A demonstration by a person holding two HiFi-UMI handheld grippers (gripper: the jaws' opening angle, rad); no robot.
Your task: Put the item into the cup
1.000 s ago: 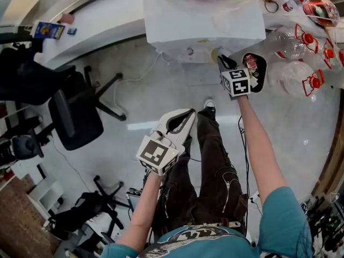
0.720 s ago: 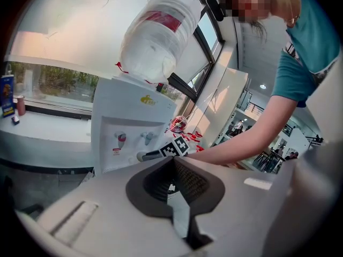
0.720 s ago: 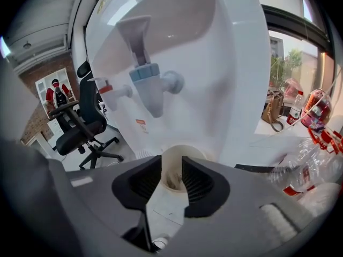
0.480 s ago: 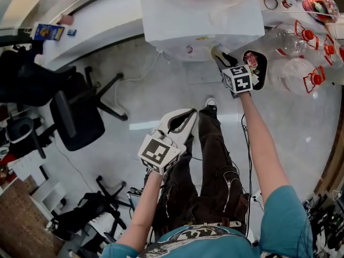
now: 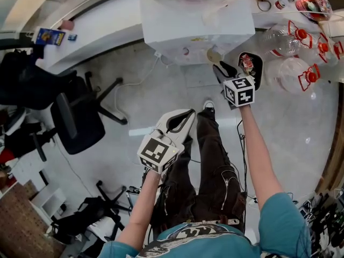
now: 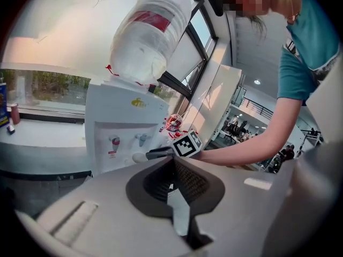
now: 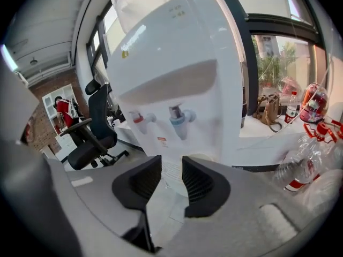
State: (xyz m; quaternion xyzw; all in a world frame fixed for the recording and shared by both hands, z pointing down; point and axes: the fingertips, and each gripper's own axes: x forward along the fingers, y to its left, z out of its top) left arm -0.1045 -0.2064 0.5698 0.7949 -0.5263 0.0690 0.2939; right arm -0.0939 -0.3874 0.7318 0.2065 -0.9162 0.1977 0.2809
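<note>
A pale paper cup point(image 5: 213, 54) stands at the foot of the white water dispenser point(image 5: 193, 23), under its taps. In the left gripper view the cup point(image 6: 139, 157) shows just ahead of my right gripper's tips. My right gripper point(image 5: 221, 69) hovers just short of it; its jaws have just been opening and now stand open with nothing between them point(image 7: 172, 167). Beyond them are the red and blue taps point(image 7: 179, 116). My left gripper point(image 5: 187, 114) hangs low over my legs, far from the dispenser, its pads point(image 6: 185, 178) meeting at the tips, empty. The item is hard to make out.
A black bin point(image 5: 251, 66) with something red inside stands right of the dispenser. Clear water jugs point(image 5: 293, 74) with red handles lie further right. A black office chair point(image 5: 78, 117) is on the left. A white counter point(image 5: 91, 28) runs along the wall.
My right gripper has opened and drawn back a little from the cup, which now shows clear of its tips. The left gripper has barely moved.
</note>
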